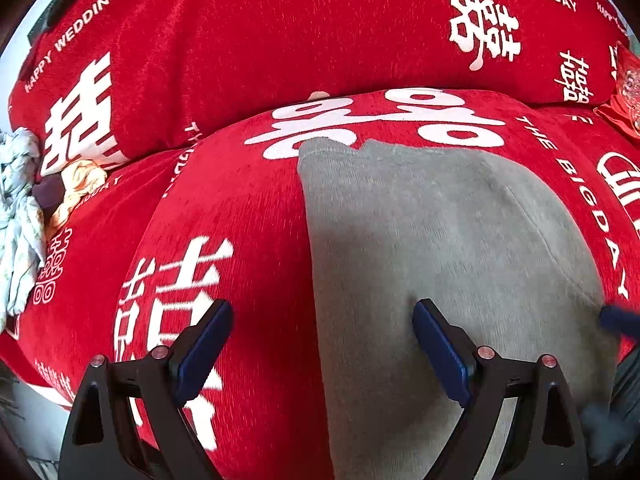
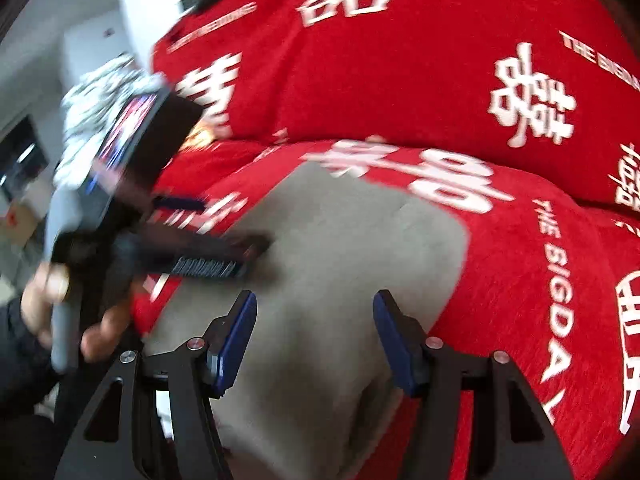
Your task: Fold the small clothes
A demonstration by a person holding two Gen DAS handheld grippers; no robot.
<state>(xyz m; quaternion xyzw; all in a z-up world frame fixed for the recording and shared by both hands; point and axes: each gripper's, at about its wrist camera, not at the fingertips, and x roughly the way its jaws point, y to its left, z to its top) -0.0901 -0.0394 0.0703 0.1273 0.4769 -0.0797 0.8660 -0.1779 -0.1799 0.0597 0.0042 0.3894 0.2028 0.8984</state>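
Note:
A grey garment (image 1: 440, 248) lies flat on a red sofa cover with white lettering (image 1: 240, 208). My left gripper (image 1: 322, 344) is open and empty, straddling the garment's left edge just above it. It shows blurred in the right wrist view (image 2: 216, 240), held by a hand over the grey garment (image 2: 340, 264). My right gripper (image 2: 314, 340) is open and empty above the near part of the garment. One of its fingers (image 1: 618, 318) shows at the right edge of the left wrist view.
The red back cushion (image 1: 280, 40) rises behind the seat. A pile of pale, orange and dark clothes (image 1: 44, 204) lies at the sofa's left end. A red packet (image 1: 624, 92) lies at the far right. The holding hand (image 2: 44, 304) is at the left.

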